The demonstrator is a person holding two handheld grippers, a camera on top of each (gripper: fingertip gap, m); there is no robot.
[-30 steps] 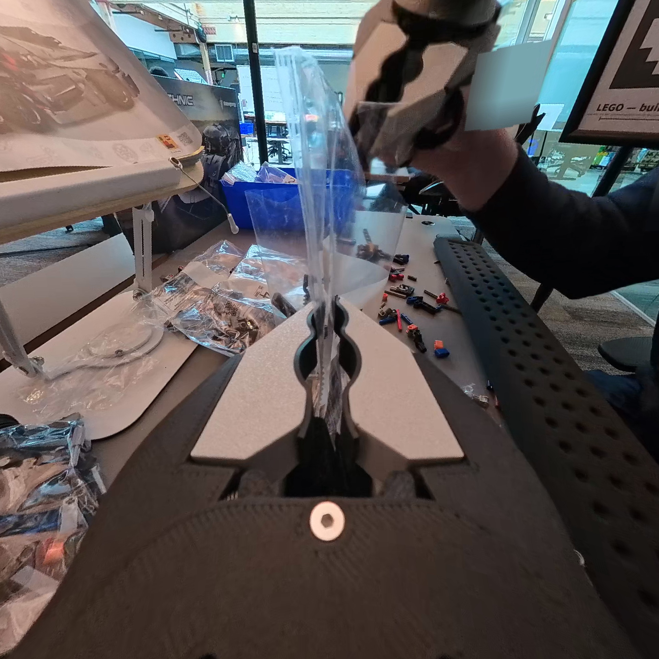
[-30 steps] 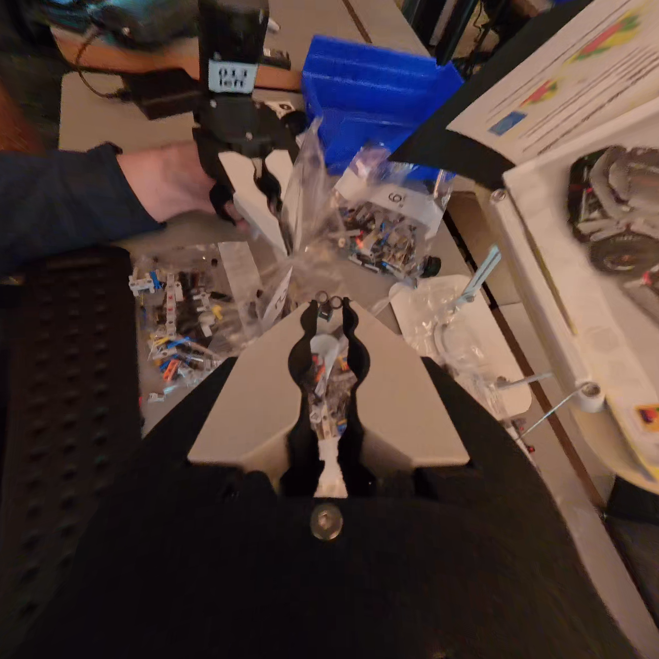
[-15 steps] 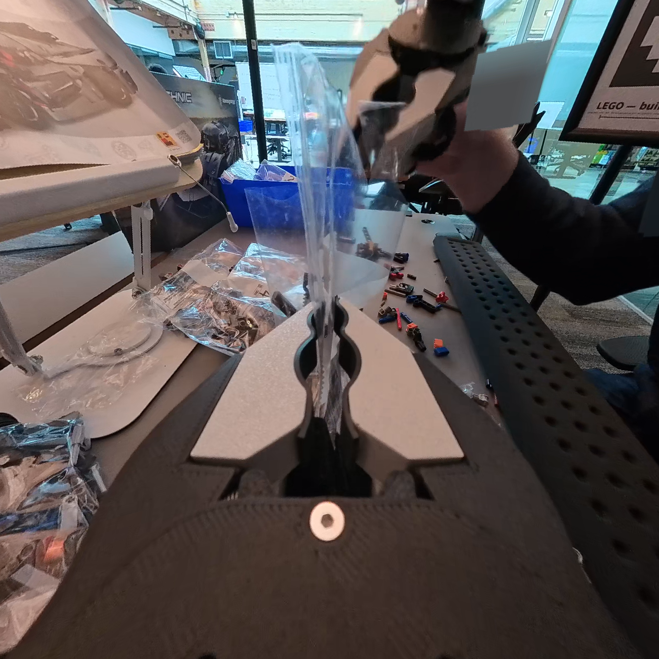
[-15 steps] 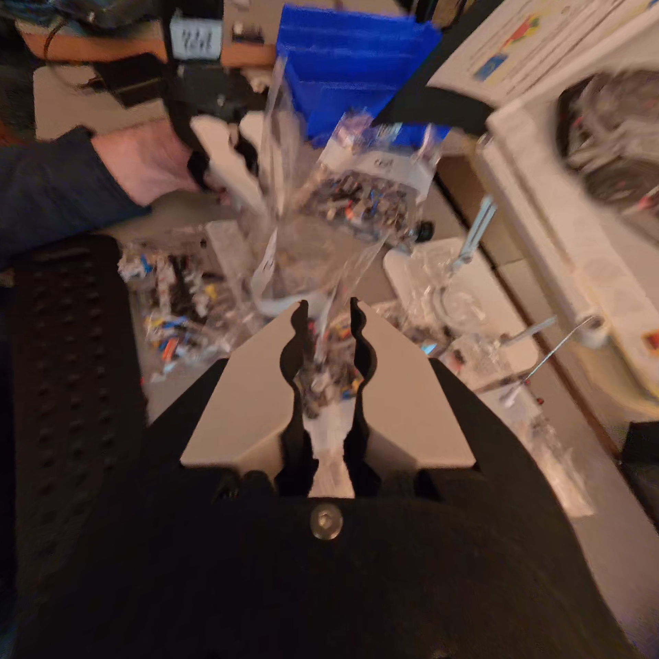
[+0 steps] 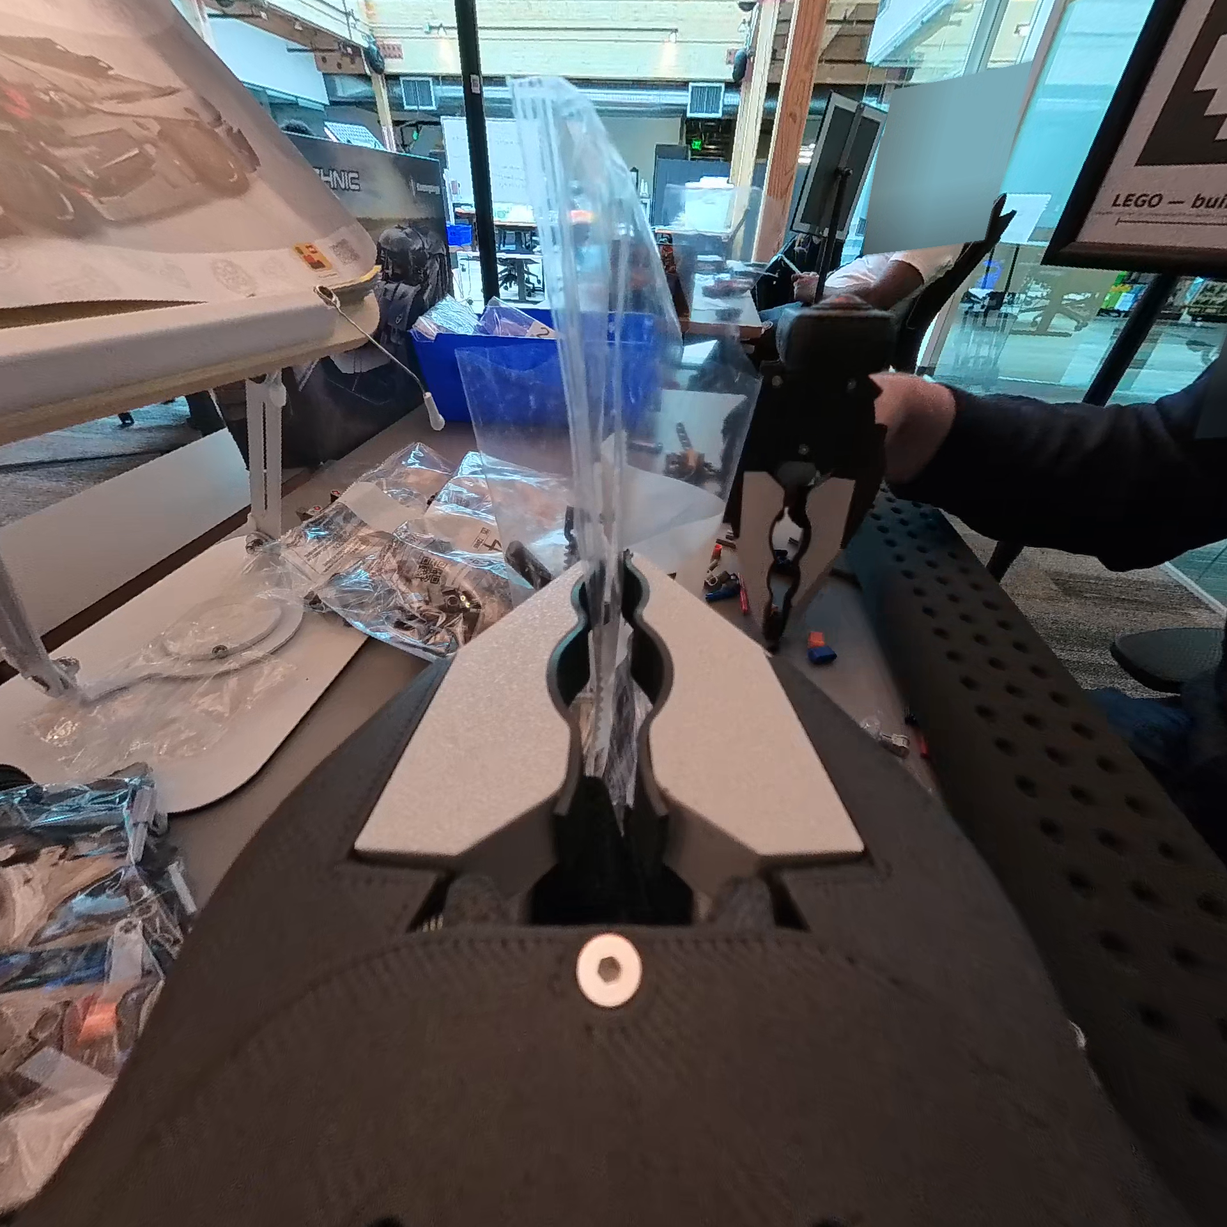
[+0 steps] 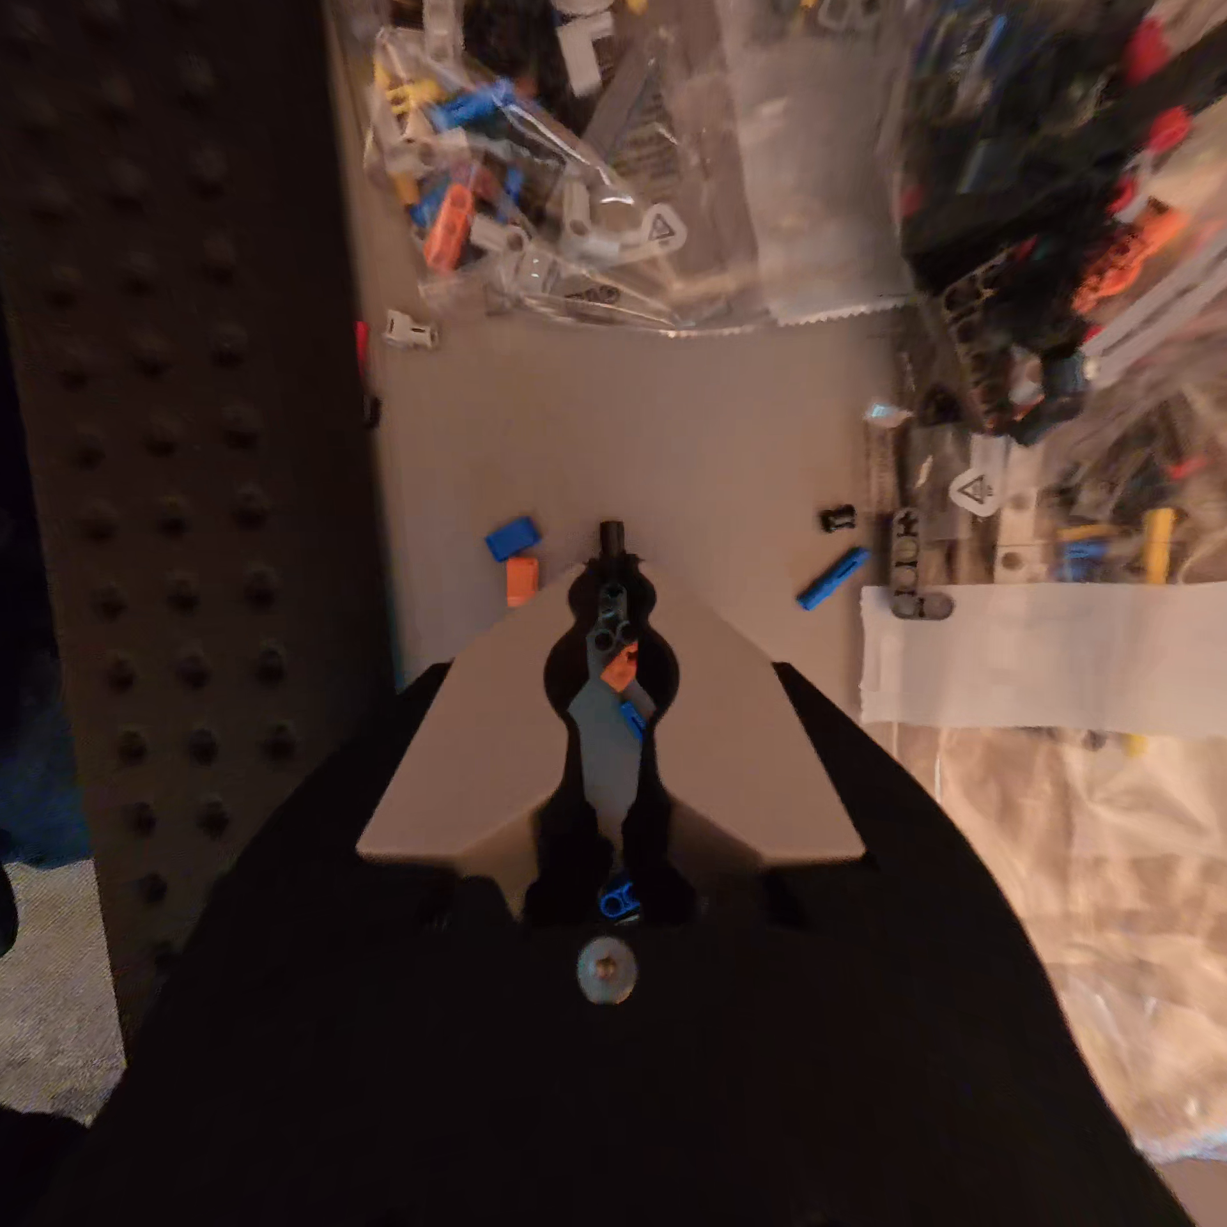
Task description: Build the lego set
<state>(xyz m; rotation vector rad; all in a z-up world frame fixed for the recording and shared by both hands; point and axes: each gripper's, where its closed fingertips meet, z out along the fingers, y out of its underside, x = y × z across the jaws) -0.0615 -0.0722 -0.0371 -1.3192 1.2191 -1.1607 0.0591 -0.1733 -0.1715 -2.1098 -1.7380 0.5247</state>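
My left gripper is shut on the lower edge of an empty clear plastic bag, which stands upright above the table. My right gripper points straight down over loose Lego pieces to the right of the bag, apart from it. In the right wrist view its jaws are closed, close above the table. A small black pin shows right at the fingertips; I cannot tell whether it is pinched. A blue tile, an orange piece and a blue pin lie beside it.
Sealed parts bags lie on the table, more at lower left. An instruction booklet rests on a white stand. A blue bin stands behind. A black perforated panel borders the table. Tip to tip, the grippers are about 20 cm apart. To reach the blue pin in a straight line is about 6 cm for my right fingers, about 20 cm for my left.
My right gripper let go of the top of the clear bag, dropped from high up to the table and closed over the loose pieces. My left gripper kept still with the bag.
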